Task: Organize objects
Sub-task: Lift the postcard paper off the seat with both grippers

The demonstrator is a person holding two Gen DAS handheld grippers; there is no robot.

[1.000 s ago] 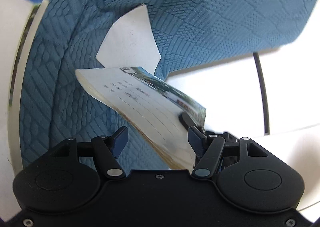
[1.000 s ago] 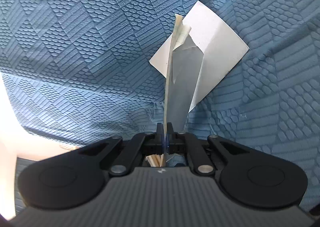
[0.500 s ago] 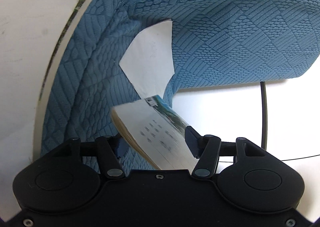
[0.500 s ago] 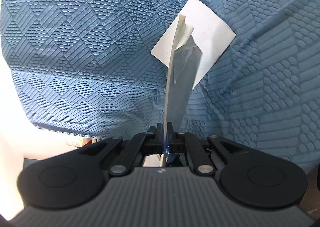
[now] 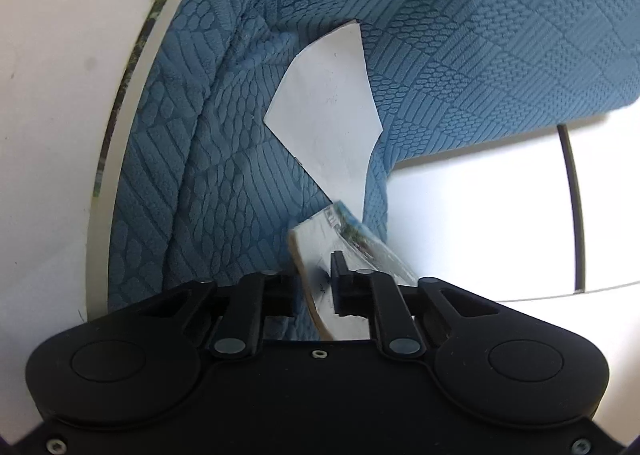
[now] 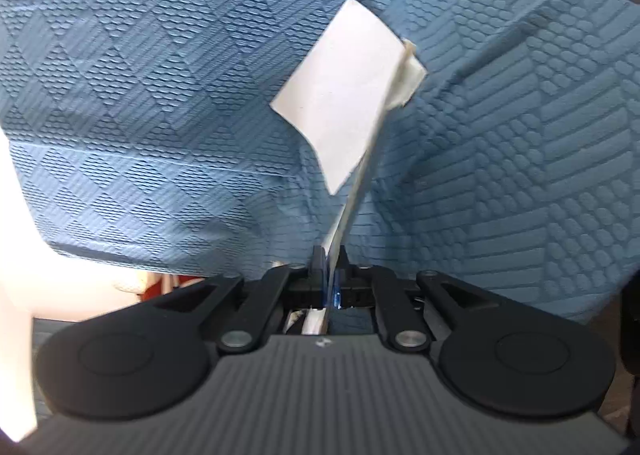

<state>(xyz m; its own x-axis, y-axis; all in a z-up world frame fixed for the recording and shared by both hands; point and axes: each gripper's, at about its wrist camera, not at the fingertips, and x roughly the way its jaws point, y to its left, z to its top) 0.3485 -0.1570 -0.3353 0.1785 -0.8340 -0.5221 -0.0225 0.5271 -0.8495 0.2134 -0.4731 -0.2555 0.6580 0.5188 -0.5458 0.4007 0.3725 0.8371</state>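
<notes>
A white card (image 5: 328, 111) lies on the blue textured cushion (image 5: 480, 35). In the left wrist view a thin stack of postcards (image 5: 320, 251), with lines on one face and a printed picture edge, sits between the jaws of my left gripper (image 5: 316, 279). Those jaws are closing and press on the stack. In the right wrist view my right gripper (image 6: 330, 267) is shut on the same kind of cards, seen edge-on (image 6: 360, 175). They curve up to the right, across the white card (image 6: 336, 95) on the cushion (image 6: 160, 75).
A large white sheet with a printed edge (image 5: 60, 135) fills the left of the left wrist view. A bright white surface with a dark cable (image 5: 572, 195) lies right of the cushion. Pale floor shows below the cushion's edge (image 6: 80, 267).
My left gripper's jaws have come together onto the postcard stack, which slid deeper between them. In the right wrist view the held cards now bend to the right instead of standing straight.
</notes>
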